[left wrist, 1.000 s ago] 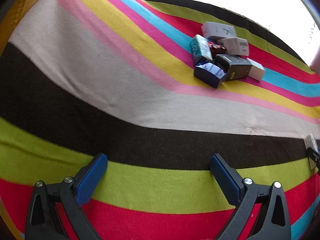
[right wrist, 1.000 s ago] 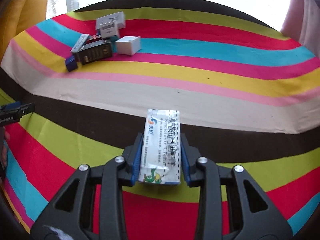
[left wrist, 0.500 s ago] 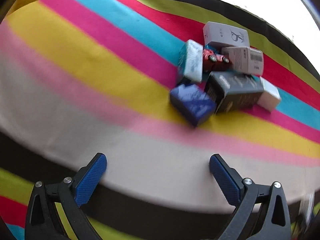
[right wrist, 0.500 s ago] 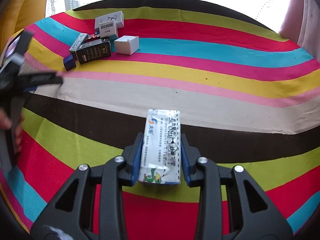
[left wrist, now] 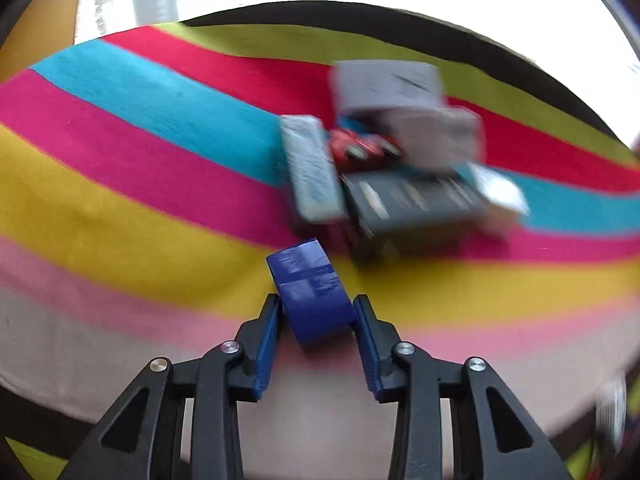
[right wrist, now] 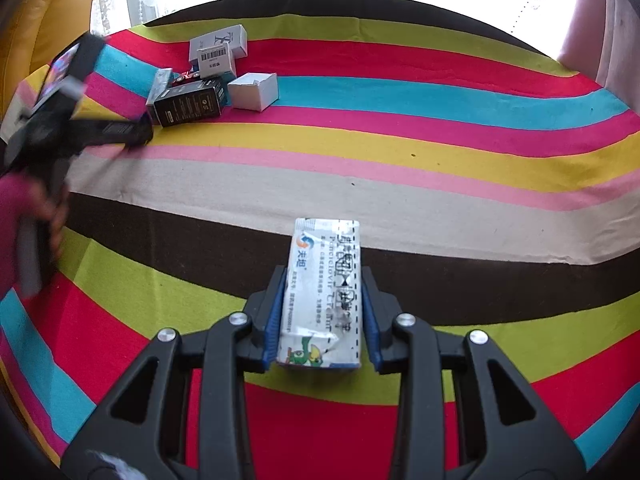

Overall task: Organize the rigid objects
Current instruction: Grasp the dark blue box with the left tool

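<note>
A small dark blue box sits between the blue pads of my left gripper, whose jaws are closing and touch both of its sides. Just beyond it lies a pile: a black box, a pale teal box, a red toy car and white boxes. My right gripper is shut on a long white medicine box, held lengthwise over the striped cloth. In the right wrist view the left gripper shows blurred beside the pile's black box.
A small white box stands at the pile's right edge. A hand holds the left tool at the left border. A yellow cushion lies past the cloth's far left corner. The cloth's far edge meets a bright window.
My left gripper travelled forward across the stripes to the pile and its wide-open jaws came together around the blue box. The right gripper and its white box stayed put.
</note>
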Motion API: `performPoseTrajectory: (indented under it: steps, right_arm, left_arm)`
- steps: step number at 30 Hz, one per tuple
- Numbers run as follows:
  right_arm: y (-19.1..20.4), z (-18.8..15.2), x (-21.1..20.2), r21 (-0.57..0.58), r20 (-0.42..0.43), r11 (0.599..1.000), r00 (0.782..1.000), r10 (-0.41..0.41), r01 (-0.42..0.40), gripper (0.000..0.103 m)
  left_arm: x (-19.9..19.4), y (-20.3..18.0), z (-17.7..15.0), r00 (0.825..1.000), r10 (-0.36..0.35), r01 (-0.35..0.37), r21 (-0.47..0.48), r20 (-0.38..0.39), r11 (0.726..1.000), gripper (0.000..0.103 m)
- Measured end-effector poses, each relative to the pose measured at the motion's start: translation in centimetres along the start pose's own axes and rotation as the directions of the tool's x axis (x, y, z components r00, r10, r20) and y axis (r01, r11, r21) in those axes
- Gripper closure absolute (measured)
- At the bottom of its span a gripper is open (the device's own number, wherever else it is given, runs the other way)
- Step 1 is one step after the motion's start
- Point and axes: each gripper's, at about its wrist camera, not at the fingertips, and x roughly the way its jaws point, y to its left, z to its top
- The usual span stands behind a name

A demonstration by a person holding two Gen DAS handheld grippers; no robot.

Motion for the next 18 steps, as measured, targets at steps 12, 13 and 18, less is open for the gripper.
performPoseTrajectory:
  steps: [12,13,18]
  right_arm:
    - [0.3,0.0,-0.1,-0.006,-0.001,1.000,1.000,-0.007,0.007,0.063]
    - [0.3,0.0,-0.1,-0.006,-0.001,1.000,1.000,-0.008,0.008,0.063]
    - [0.3,-0.1,-0.1,-0.009,-0.002,1.000,1.000,-0.011,0.011,0.063]
  left_arm:
    - [-9.3,2.3,-11.2,0.973,-0.229,0.222,0.188,0.013,0.957,0.065]
    - [-9.9,2.7,-11.7,0.971,-0.239,0.234,0.168,0.014,0.958,0.065]
    - [-8.6,3.9,-10.5,0.968,-0.249,0.247,0.065,0.028,0.967,0.045]
